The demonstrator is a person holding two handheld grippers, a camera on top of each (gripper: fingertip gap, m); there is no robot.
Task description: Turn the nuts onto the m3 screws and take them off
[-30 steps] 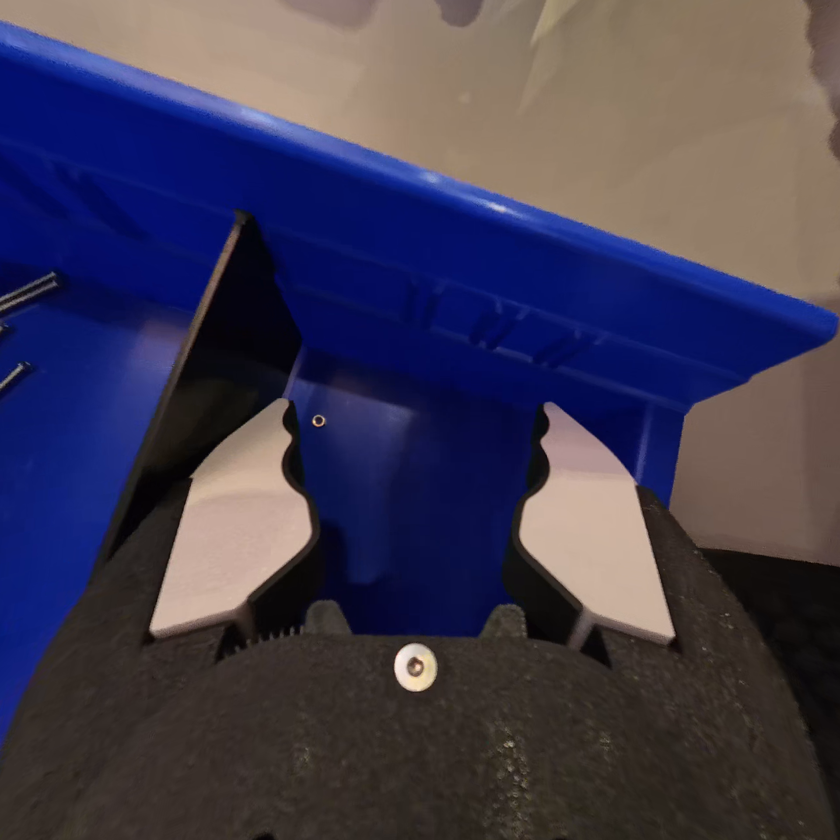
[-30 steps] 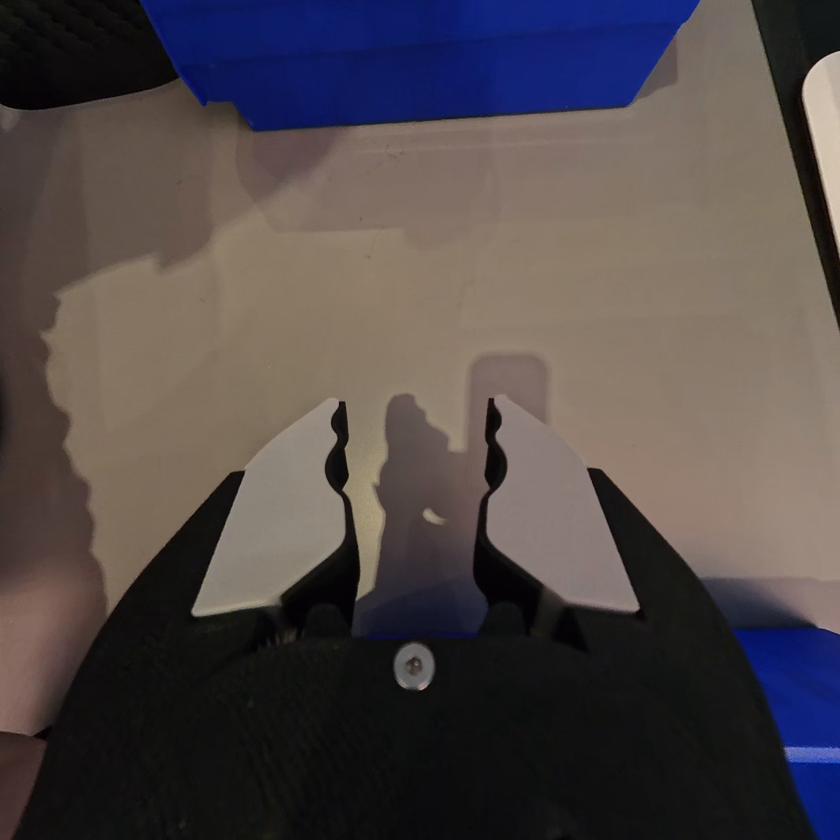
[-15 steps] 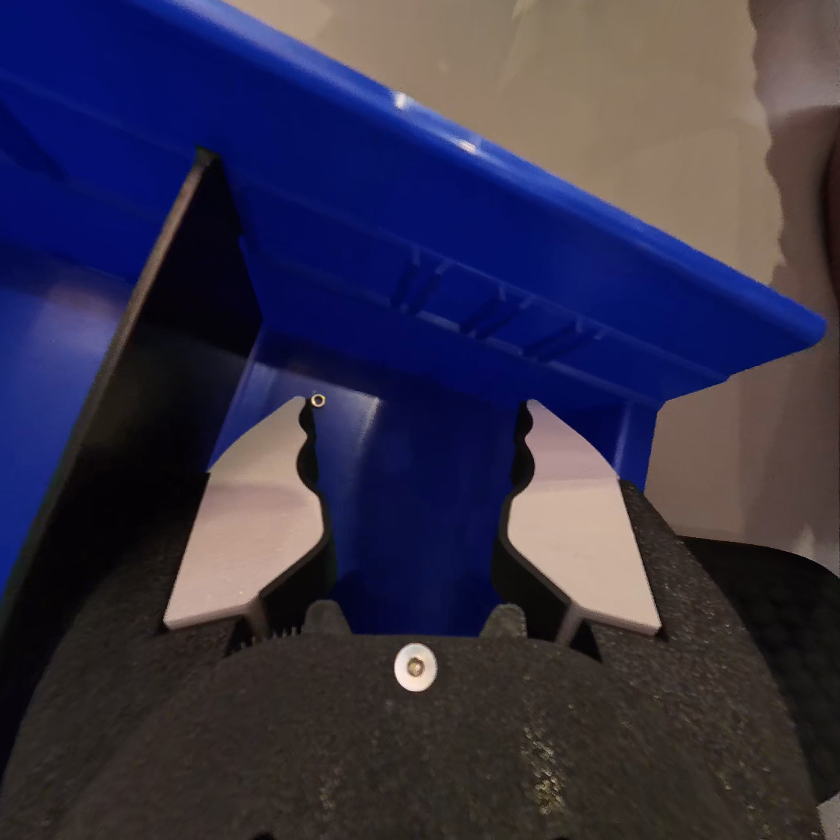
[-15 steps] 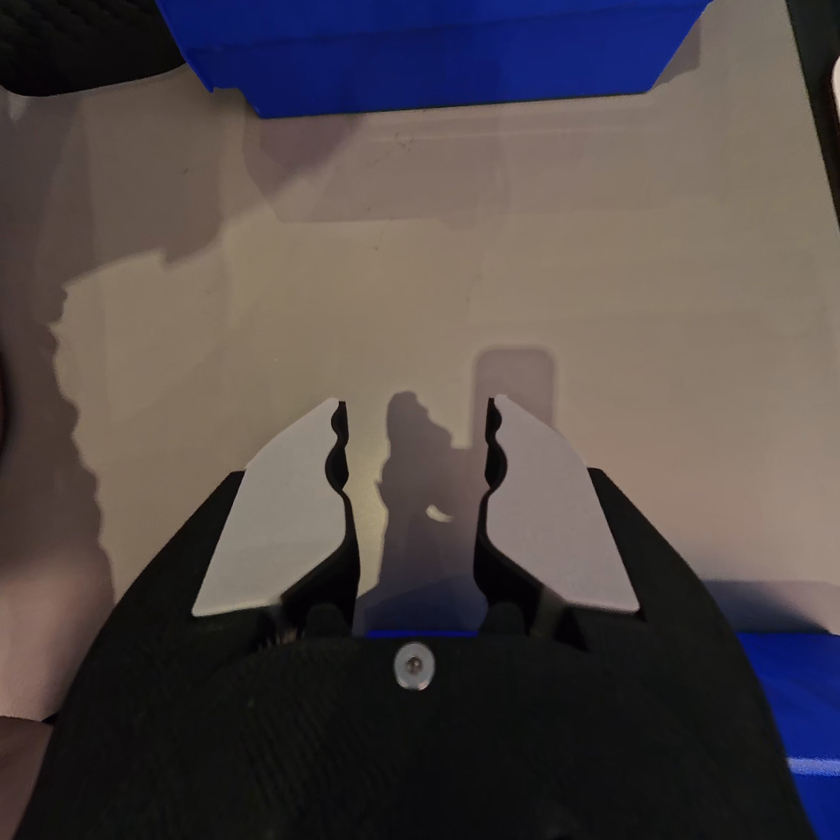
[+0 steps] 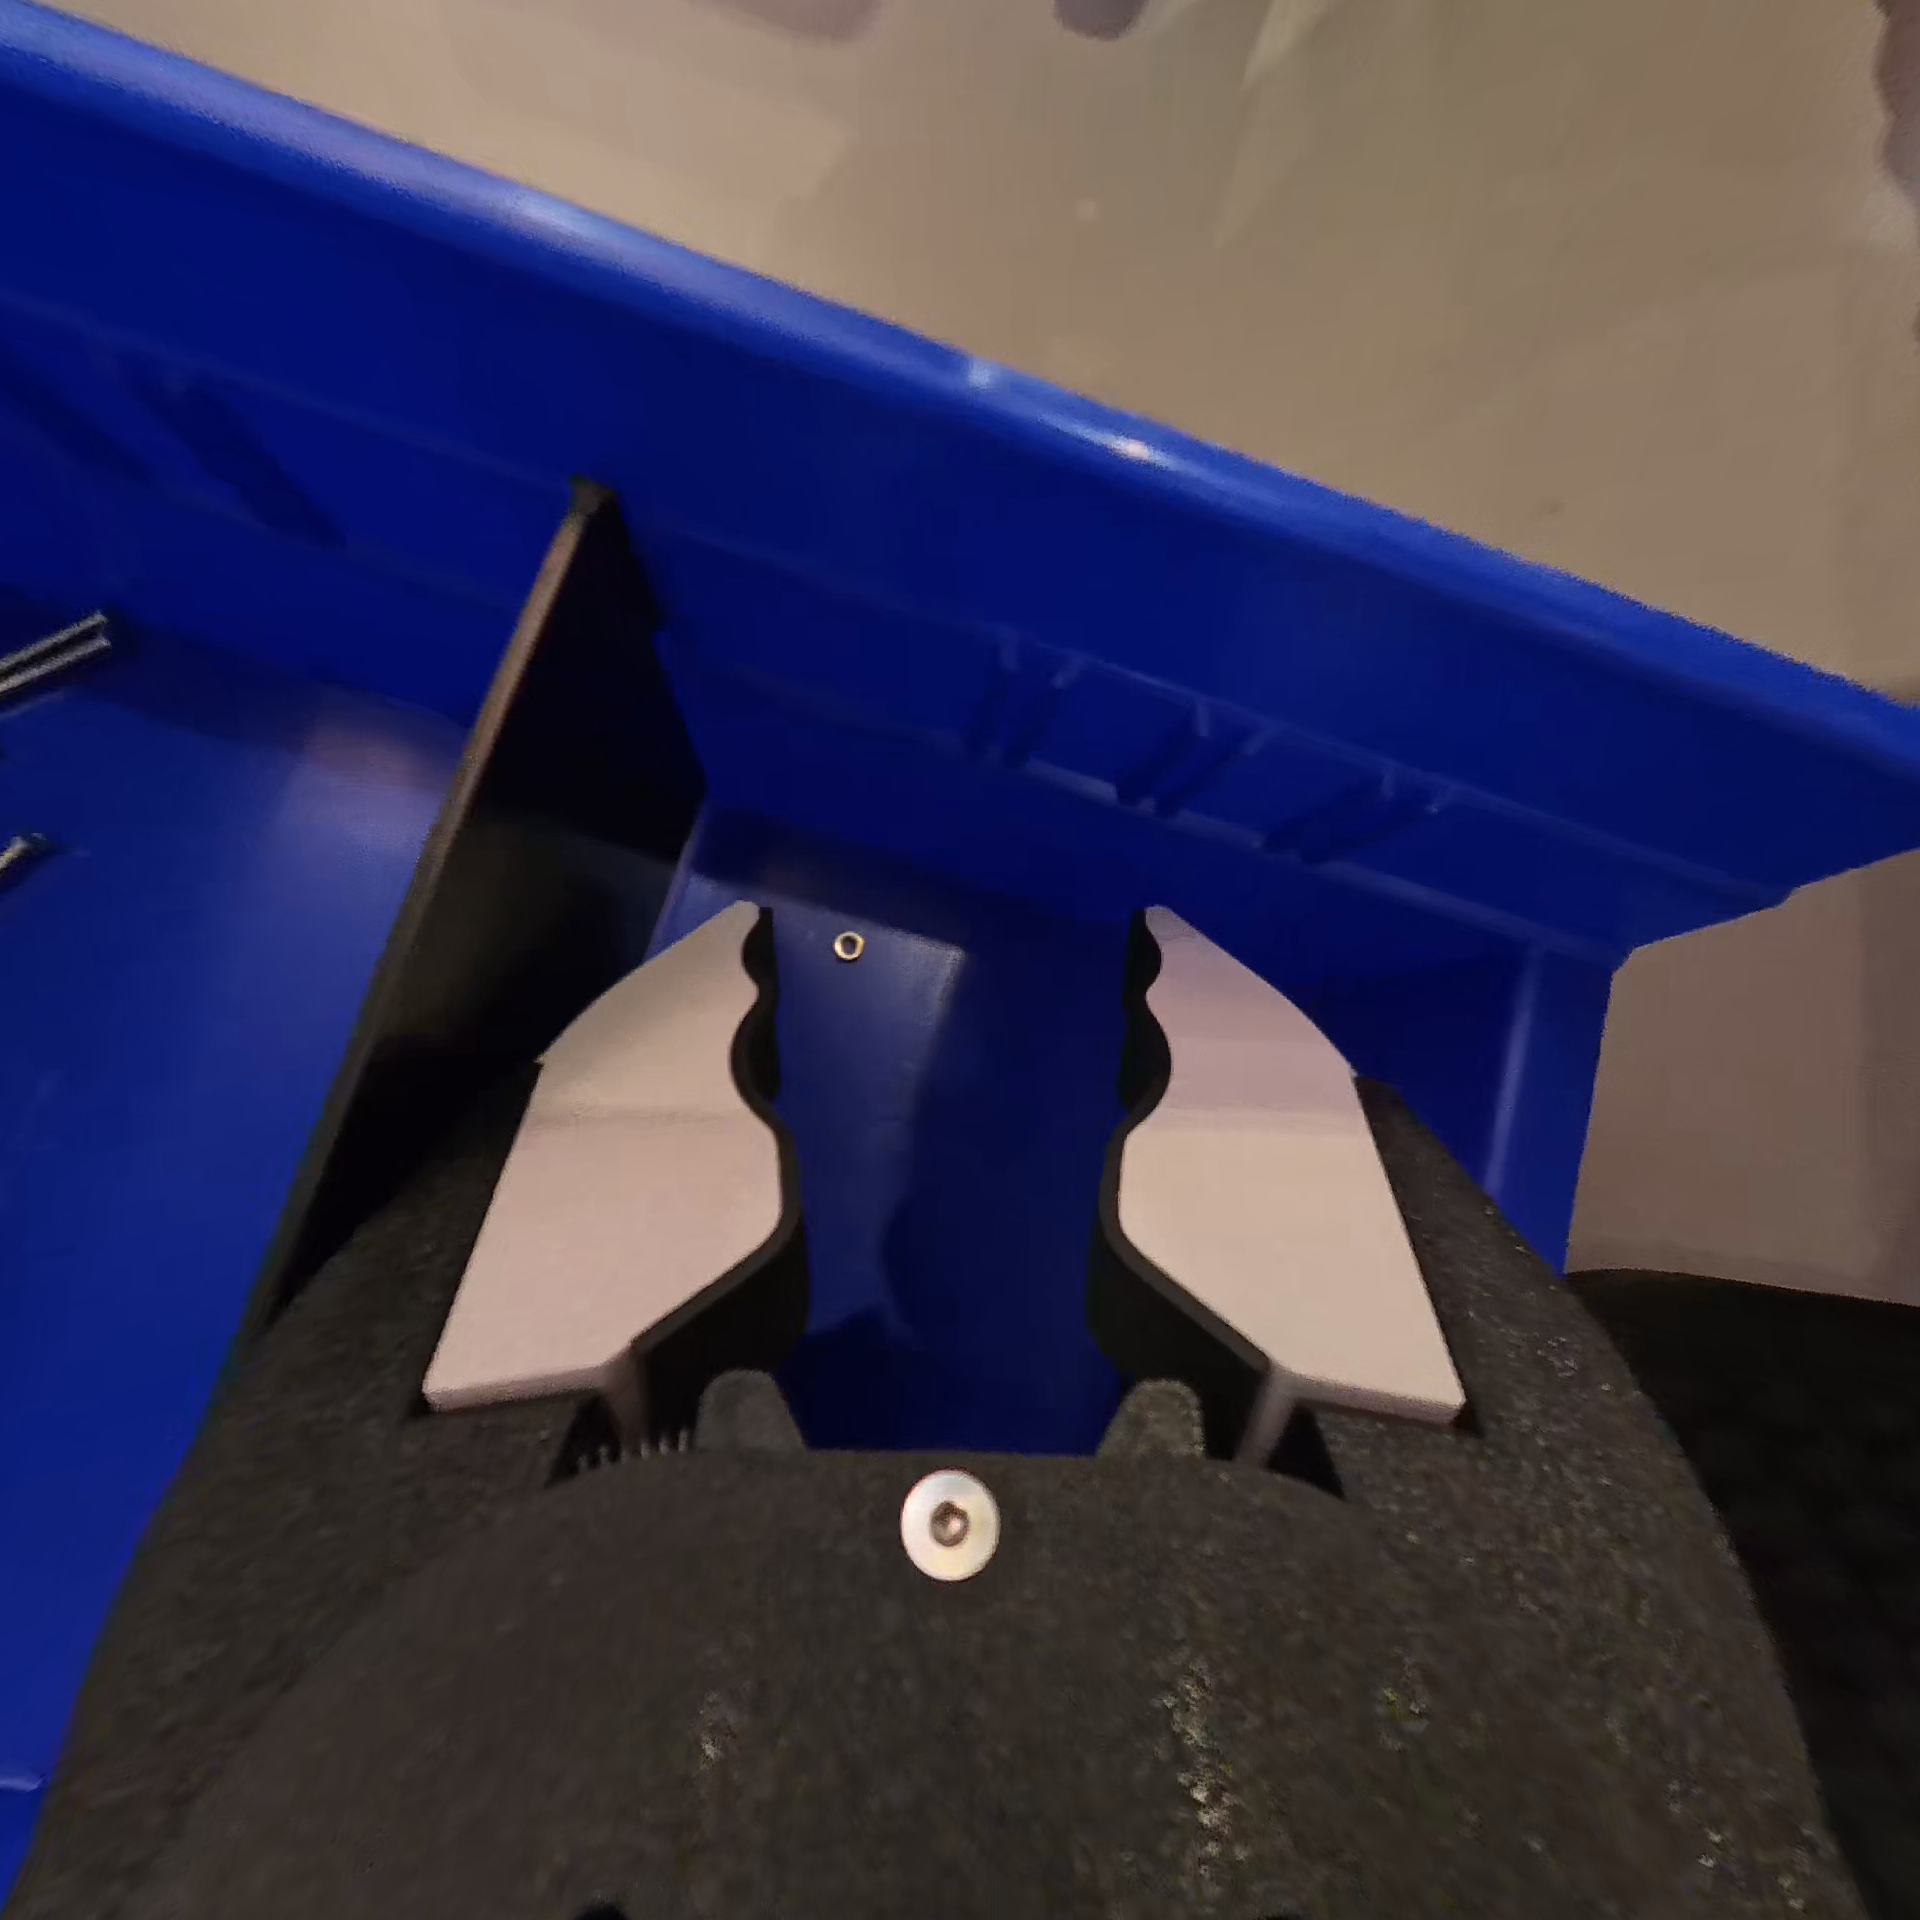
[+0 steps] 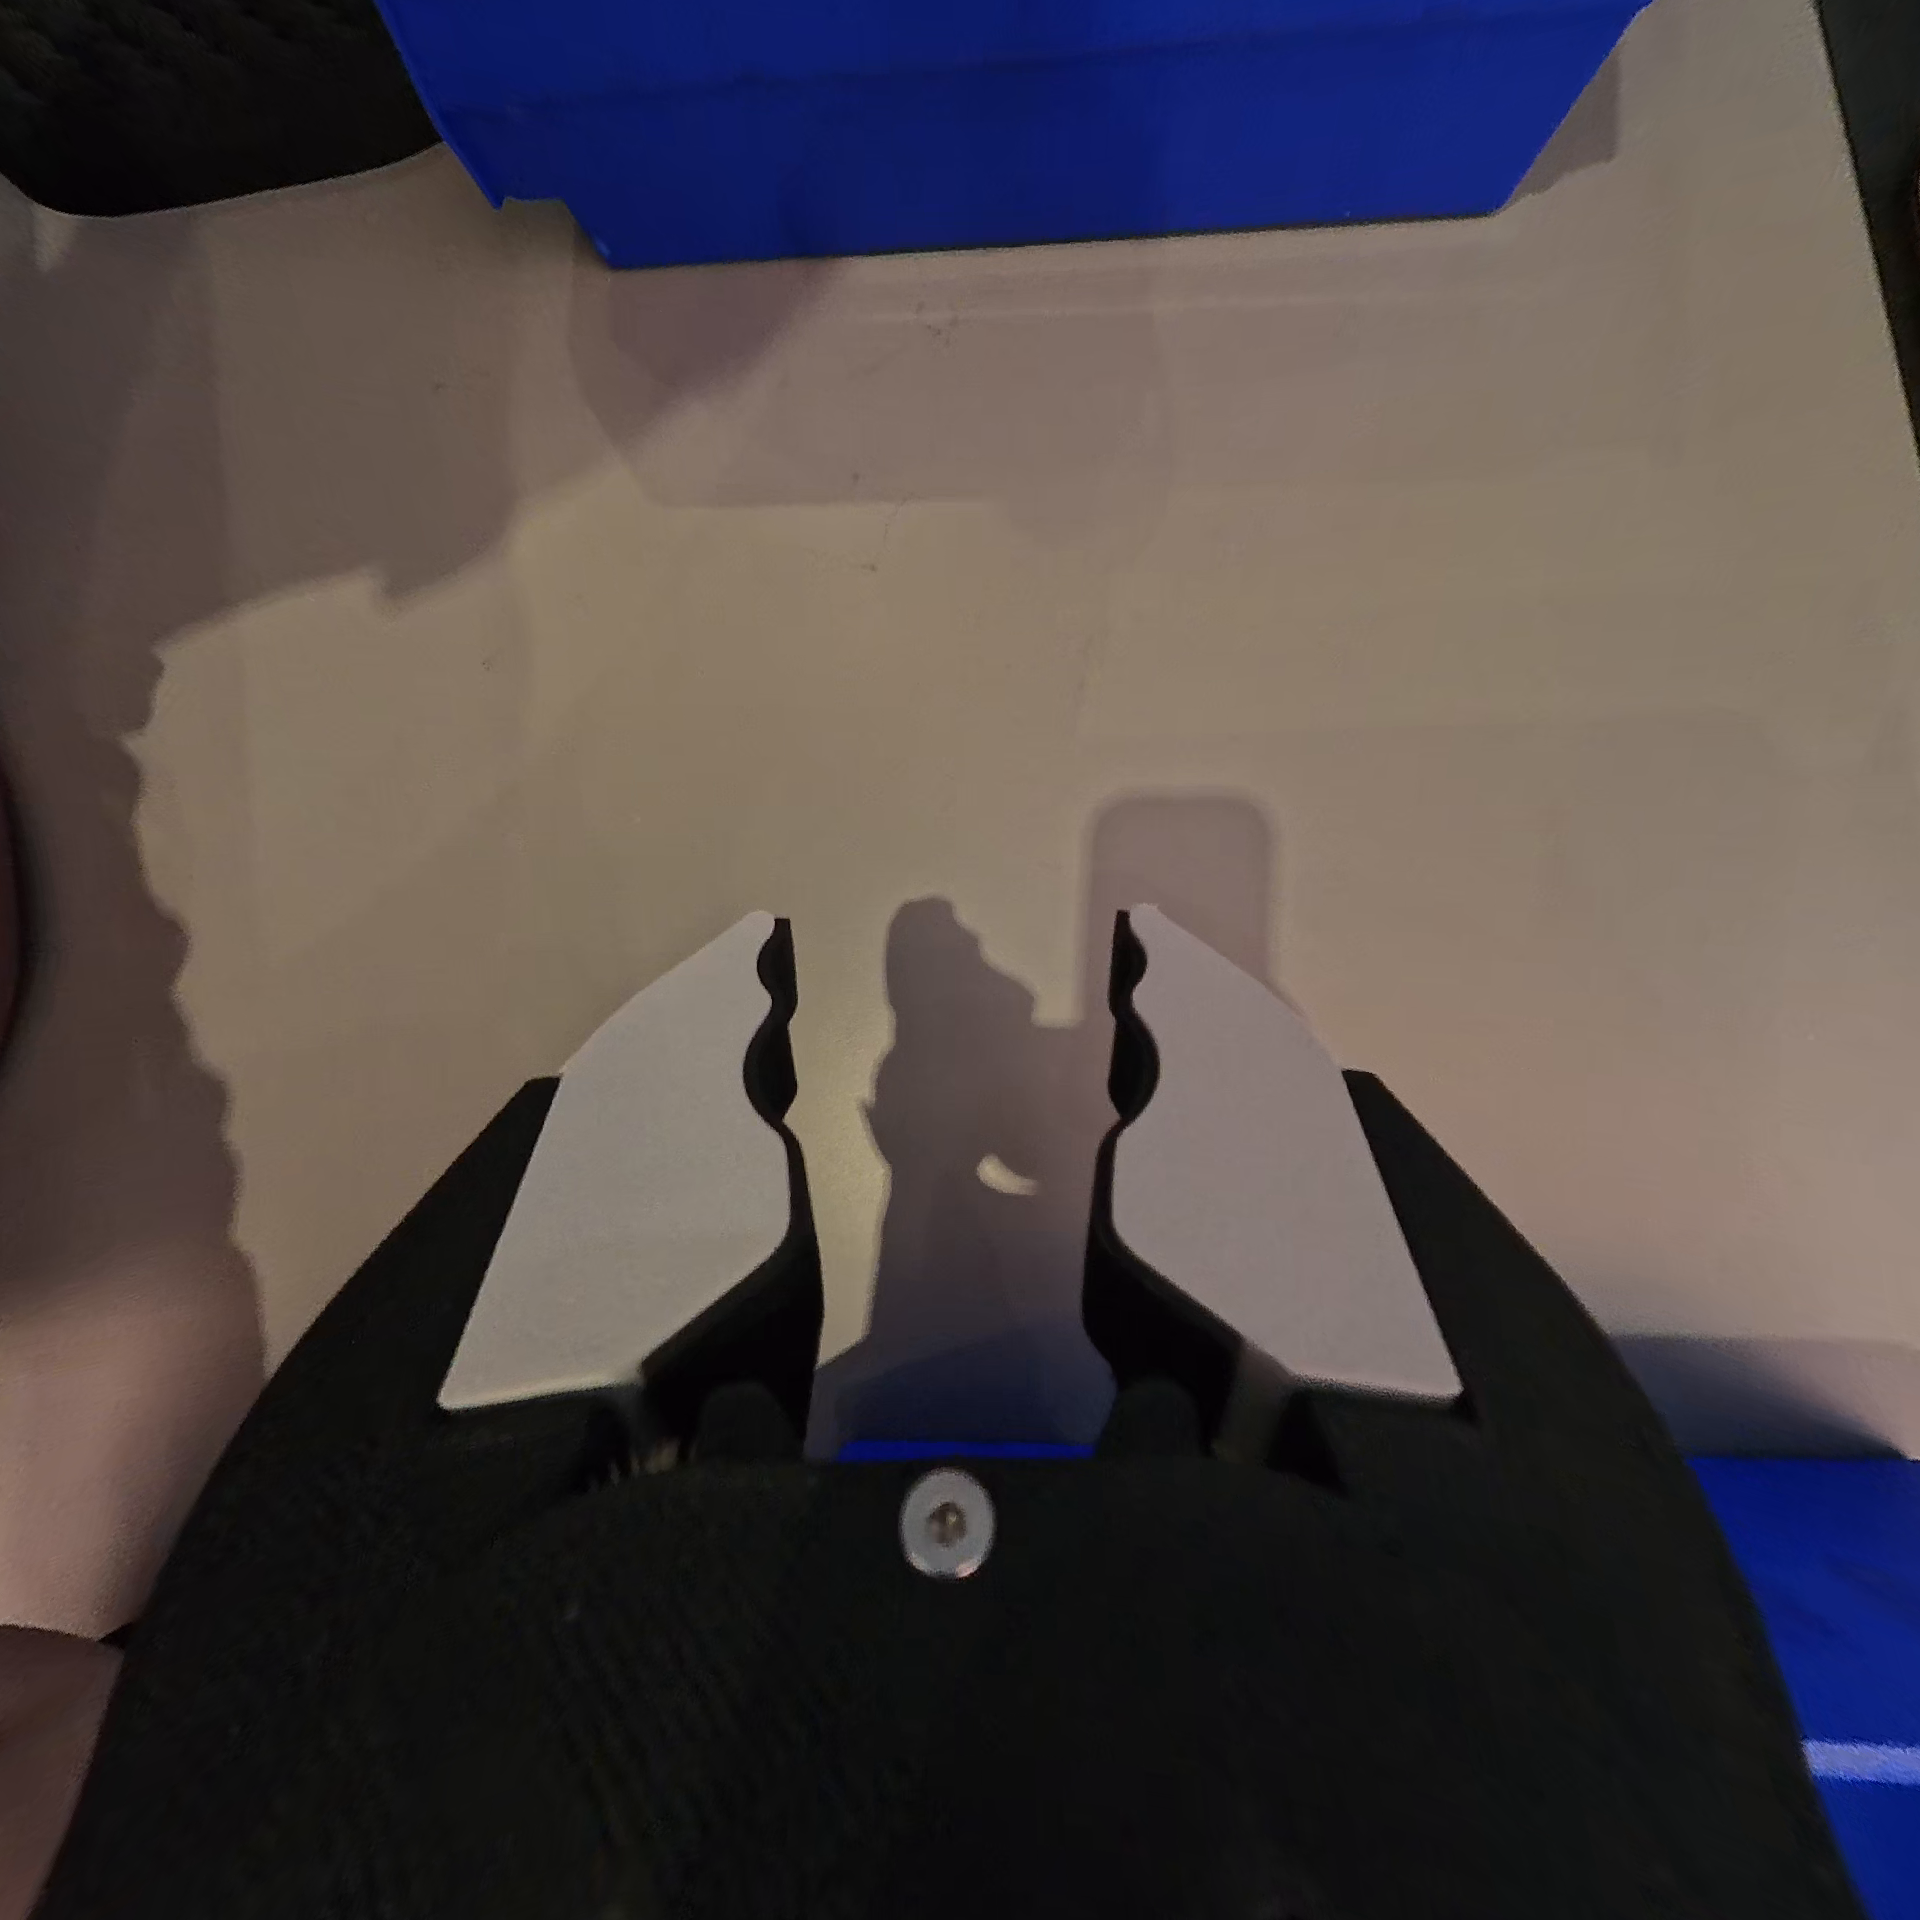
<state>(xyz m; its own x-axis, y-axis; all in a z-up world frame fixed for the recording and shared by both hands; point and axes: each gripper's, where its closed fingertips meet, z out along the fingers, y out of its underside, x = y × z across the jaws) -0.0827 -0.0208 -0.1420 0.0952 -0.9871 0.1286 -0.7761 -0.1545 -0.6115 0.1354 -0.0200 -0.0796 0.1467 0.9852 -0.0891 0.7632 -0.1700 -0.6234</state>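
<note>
In the left wrist view my left gripper (image 5: 945,920) is open inside the right compartment of a blue bin (image 5: 1039,540). A tiny metal nut (image 5: 849,944) lies on the bin floor between the fingertips, nearer the left one and apart from it. Dark screws (image 5: 57,649) lie in the left compartment, beyond a black divider (image 5: 457,831). In the right wrist view my right gripper (image 6: 951,920) is open and empty above the pale table (image 6: 935,623).
Another blue bin (image 6: 987,125) stands at the far side of the table in the right wrist view. A blue bin's edge (image 6: 1808,1558) shows low right. A black mat (image 6: 156,94) lies at the top left, and a dark mat (image 5: 1766,1455) right of the left gripper. There is about 25 cm between the tips of the two grippers.
The left gripper has shifted within the bin: the nut, at the left fingertip half a second ago, now lies between the fingers. Its fingers have closed in slightly. The right gripper has moved slightly.
</note>
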